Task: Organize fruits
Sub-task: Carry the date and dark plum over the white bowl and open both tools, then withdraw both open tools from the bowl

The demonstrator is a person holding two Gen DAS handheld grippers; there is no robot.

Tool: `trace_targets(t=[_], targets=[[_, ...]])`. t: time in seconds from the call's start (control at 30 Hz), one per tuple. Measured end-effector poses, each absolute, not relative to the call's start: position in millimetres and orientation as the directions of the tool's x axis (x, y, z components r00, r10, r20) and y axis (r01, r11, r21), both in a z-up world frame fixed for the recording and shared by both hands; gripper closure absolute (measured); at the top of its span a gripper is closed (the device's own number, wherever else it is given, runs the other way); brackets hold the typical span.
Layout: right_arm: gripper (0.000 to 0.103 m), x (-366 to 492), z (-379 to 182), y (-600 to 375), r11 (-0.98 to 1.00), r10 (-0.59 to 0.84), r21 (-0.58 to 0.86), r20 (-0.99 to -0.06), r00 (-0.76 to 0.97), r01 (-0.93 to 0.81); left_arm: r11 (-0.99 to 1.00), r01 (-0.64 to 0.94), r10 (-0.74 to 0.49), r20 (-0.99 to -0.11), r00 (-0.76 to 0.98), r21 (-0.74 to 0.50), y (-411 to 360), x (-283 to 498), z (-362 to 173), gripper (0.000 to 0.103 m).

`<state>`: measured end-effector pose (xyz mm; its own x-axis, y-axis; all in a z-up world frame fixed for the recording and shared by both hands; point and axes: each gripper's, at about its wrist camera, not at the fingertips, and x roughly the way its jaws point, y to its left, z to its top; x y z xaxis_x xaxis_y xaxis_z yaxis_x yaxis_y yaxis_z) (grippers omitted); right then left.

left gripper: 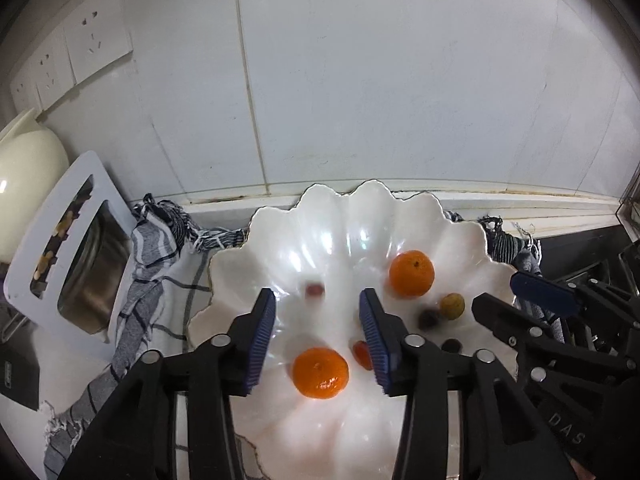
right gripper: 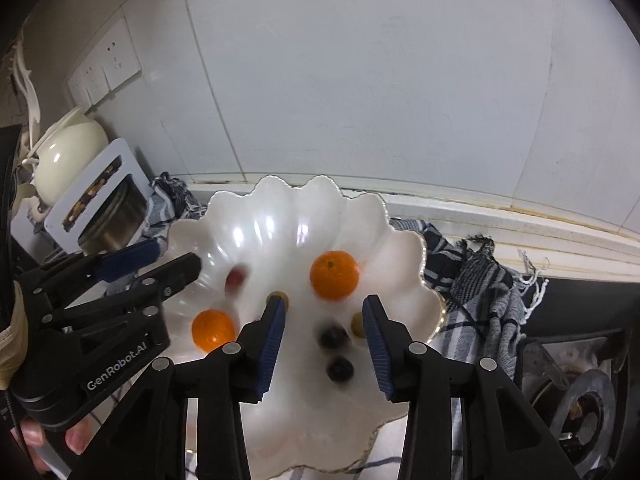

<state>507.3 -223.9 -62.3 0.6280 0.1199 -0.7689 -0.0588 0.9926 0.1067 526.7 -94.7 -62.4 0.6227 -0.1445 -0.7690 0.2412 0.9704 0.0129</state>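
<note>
Fruits lie loose in the scalloped white bowl (left gripper: 460, 236) on the worktop, below both grippers, nothing pinched. Left gripper (left gripper: 318, 328) is parted, nearest one mandarin (left gripper: 320, 373); right gripper (right gripper: 325, 328) is parted over two dark berries (right gripper: 335, 338). Count: two mandarins, two yellowish fruits, two small reddish ones.

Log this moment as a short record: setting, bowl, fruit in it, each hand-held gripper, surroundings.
setting: kitchen counter against a tiled wall
bowl: white, scalloped rim, on a striped cloth
fruit: two oranges, a blurred red fruit, two dark fruits, small yellowish ones
left hand-held gripper: open over the bowl, nothing between its jaws
right hand-held gripper: open over the bowl, gripping nothing
surroundings: cream pot at left, stove burner at right
</note>
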Motion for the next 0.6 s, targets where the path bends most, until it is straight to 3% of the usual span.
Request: trace_targets(t=[0.6], targets=[[0.046, 444, -17, -224, 0.999, 0.051, 0.024, -0.671, 0.74, -0.047, 0.973, 0.206, -0.079, -0.683, 0.726, 0.106, -77, 456, -16, 0.036]])
